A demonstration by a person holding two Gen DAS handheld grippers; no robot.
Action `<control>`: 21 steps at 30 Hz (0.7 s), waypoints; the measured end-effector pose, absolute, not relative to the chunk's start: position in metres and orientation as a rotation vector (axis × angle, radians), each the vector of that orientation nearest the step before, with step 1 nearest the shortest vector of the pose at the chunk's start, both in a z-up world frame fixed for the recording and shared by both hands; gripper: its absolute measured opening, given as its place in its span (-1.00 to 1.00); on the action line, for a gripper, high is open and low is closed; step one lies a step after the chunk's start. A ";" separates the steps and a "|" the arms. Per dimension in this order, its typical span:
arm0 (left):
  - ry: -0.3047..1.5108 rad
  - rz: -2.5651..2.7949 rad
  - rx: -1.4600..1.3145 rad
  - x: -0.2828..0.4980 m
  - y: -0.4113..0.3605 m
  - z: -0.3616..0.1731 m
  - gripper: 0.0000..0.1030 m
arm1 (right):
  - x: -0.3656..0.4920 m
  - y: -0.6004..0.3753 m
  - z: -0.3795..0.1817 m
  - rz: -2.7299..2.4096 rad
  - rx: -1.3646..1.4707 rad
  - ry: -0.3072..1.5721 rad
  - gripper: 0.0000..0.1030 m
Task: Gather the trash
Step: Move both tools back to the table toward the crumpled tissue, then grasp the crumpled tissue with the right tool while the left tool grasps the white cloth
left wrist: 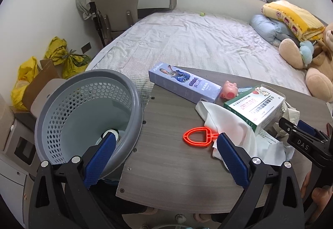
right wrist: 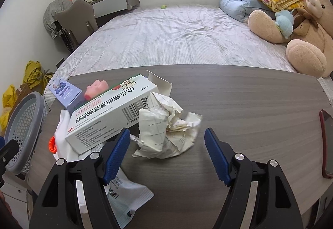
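A grey perforated bin [left wrist: 87,116] stands at the table's left edge, also in the right wrist view [right wrist: 22,131]; a small round object lies at its bottom. My left gripper [left wrist: 166,141] is open and empty, one finger over the bin rim, the other by a white cloth [left wrist: 233,125]. An orange plastic loop [left wrist: 197,135] lies between its fingers. My right gripper [right wrist: 166,141] is open around a crumpled cream paper [right wrist: 164,127] without touching it. A white and green medicine box [right wrist: 110,112] [left wrist: 254,108] lies to the left, with a flat printed packet [right wrist: 127,195] beneath.
A purple rabbit box [left wrist: 183,83] and a pink pig toy [left wrist: 229,91] sit at the table's far edge. A red-cased phone [right wrist: 327,145] lies at the right edge. The bed [right wrist: 177,37] with a teddy bear [right wrist: 308,27] lies beyond. Yellow bags [left wrist: 27,75] sit on the floor left.
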State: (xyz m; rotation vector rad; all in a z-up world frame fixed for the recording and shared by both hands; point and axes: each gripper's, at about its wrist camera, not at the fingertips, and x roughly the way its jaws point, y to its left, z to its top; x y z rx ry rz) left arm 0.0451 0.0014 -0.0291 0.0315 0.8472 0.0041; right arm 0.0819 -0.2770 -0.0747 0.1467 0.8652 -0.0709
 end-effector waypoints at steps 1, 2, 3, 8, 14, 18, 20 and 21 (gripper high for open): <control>0.846 0.002 0.034 0.045 0.001 -0.029 0.86 | 0.084 -0.278 -0.076 -0.071 0.145 0.866 0.37; 0.847 -0.005 0.038 0.045 0.000 -0.030 0.87 | 0.084 -0.277 -0.076 -0.070 0.146 0.865 0.37; 0.851 -0.013 0.044 0.046 -0.002 -0.030 0.87 | 0.085 -0.277 -0.078 -0.071 0.147 0.865 0.37; 0.870 -0.032 0.055 0.047 -0.008 -0.035 0.87 | 0.088 -0.280 -0.081 -0.059 0.152 0.868 0.00; 0.892 -0.080 0.060 0.043 -0.019 -0.041 0.88 | 0.080 -0.287 -0.080 -0.050 0.181 0.852 -0.22; 0.897 -0.101 0.079 0.041 -0.028 -0.043 0.88 | 0.065 -0.297 -0.072 -0.065 0.213 0.827 -0.26; 0.896 -0.113 0.082 0.039 -0.031 -0.042 0.88 | 0.055 -0.303 -0.068 -0.072 0.229 0.816 -0.26; 0.895 -0.120 0.083 0.038 -0.032 -0.042 0.88 | 0.052 -0.305 -0.067 -0.075 0.234 0.812 -0.26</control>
